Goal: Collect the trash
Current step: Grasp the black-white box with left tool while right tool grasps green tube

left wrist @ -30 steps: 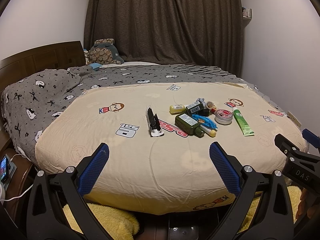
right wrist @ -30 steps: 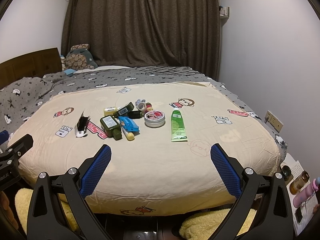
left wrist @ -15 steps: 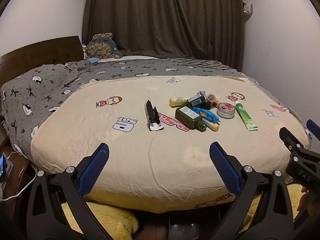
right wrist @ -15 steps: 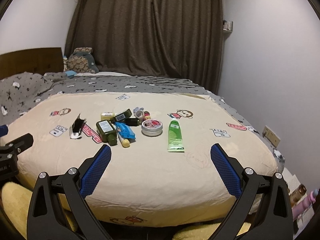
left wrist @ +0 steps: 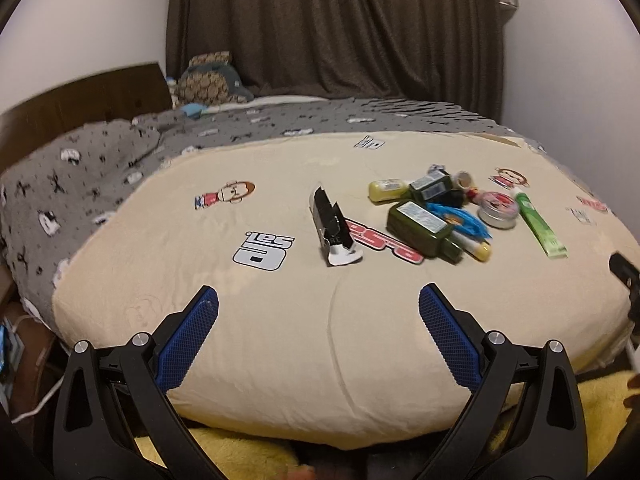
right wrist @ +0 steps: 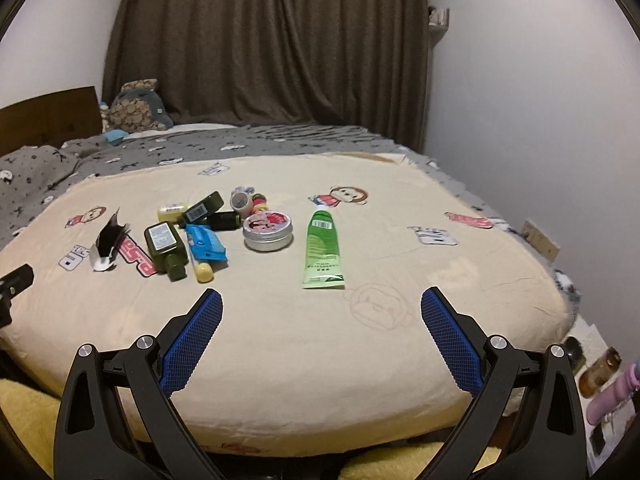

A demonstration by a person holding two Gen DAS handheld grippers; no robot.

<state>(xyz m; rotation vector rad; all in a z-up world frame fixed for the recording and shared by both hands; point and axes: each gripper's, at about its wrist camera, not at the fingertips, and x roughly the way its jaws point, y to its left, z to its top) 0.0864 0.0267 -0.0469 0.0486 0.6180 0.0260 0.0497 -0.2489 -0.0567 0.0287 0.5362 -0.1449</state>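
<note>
Cream blanket [left wrist: 280, 340] spread beneath left claw [left wrist: 318, 300] and right claw [right wrist: 321, 302], both gaping, empty. Ahead, clustered trash: green tube [right wrist: 322, 249], tin [right wrist: 267, 230], dark bottle [right wrist: 165, 245]; seemingly heaped for collection.

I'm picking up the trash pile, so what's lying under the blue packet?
The blue packet rests on a yellow-capped tube, beside the green bottle. Only the tube's cap end shows; the rest of it, and anything else underneath, is covered.

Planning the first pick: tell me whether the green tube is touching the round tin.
Apart. The right wrist view shows a plain strip of cream blanket between the green tube and the round tin; the tube lies alone, right of the cluster.
</note>
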